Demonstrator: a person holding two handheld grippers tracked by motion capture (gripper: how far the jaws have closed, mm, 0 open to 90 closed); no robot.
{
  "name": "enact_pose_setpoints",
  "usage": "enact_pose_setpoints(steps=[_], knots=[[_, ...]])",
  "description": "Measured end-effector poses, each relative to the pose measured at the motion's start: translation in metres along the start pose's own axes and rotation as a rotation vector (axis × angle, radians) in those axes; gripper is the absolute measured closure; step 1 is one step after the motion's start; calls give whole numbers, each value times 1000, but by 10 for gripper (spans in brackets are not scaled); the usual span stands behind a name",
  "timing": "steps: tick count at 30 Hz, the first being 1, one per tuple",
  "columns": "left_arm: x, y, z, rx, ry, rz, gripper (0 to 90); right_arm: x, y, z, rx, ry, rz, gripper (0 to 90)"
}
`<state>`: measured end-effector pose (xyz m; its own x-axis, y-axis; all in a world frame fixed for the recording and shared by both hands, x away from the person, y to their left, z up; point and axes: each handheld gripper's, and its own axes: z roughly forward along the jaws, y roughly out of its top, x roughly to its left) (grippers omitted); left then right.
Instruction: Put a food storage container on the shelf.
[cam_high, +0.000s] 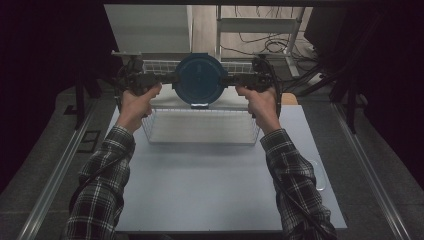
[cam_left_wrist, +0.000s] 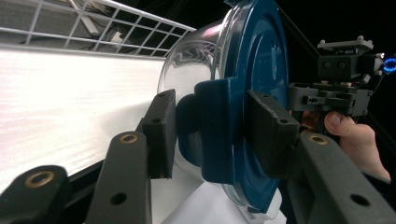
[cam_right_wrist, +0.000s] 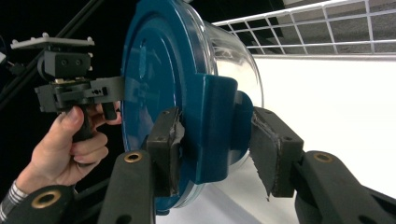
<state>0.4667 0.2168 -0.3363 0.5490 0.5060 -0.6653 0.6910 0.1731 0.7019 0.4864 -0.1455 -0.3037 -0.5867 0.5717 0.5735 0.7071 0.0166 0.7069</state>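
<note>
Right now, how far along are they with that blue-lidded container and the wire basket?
Done: the clear container with its blue lid is lifted, lid facing the person. In hand: the left gripper and right gripper each clamp a blue side clip, holding it above the far end of the white wire basket. Left: it looks as if it has yet to be set down, probably in the basket; that is a guess.

Lidded container (cam_high: 200, 79) above wire basket (cam_high: 202, 139) on table (cam_high: 210, 190), between left hand-held gripper (cam_high: 170, 79) and right hand-held gripper (cam_high: 231, 80).
</note>
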Motion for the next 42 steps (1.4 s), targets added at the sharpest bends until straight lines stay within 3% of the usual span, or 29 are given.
enact_pose_setpoints(steps=[2,5,6,7,9,10,12,13,14,15,17,20,22,24,26,29,34,36,42], knots=[[2,-1,1,-5,1,-15,544,-2,1,2,-5,9,19,535],[3,-2,3,3,64,1,541,-3,1,5,0,5,39,487],[3,-3,5,9,66,6,594,-3,1,7,1,-6,38,431],[3,-4,6,-2,63,-1,577,-3,1,10,10,-33,48,398],[2,-4,6,-18,50,-4,564,-9,2,10,-2,-55,68,489],[0,-3,6,-5,58,11,566,-10,2,8,-9,-87,39,546],[-2,-3,7,-2,67,13,568,-10,3,7,-13,-95,32,554],[-3,-3,7,-4,73,17,568,-8,4,6,-12,-114,10,557],[-4,-3,6,-9,80,27,572,0,4,6,-18,-166,-54,570],[-5,-4,6,-16,89,39,572,0,4,6,-18,-166,-54,570],[-9,-6,1,-44,108,58,583,6,4,3,-28,-200,-107,599],[-15,-11,-10,-58,132,123,593,14,1,-8,-40,-212,-164,692],[-20,-18,-17,-54,180,182,643,21,-5,-16,-35,-229,-232,783],[-22,-25,-21,-45,174,213,730,26,-15,-22,-26,-237,-272,867],[-25,-33,-20,-18,196,255,820,27,-25,-23,-3,-201,-286,893],[-30,-40,-13,24,224,293,895,27,-38,-15,51,-192,-311,894],[-33,-39,2,38,270,319,897,27,-38,-4,50,-236,-335,895],[-34,-37,5,39,309,335,897,25,-35,-1,47,-252,-337,895],[-31,-31,6,20,311,306,885,18,-25,5,34,-271,-312,894]])
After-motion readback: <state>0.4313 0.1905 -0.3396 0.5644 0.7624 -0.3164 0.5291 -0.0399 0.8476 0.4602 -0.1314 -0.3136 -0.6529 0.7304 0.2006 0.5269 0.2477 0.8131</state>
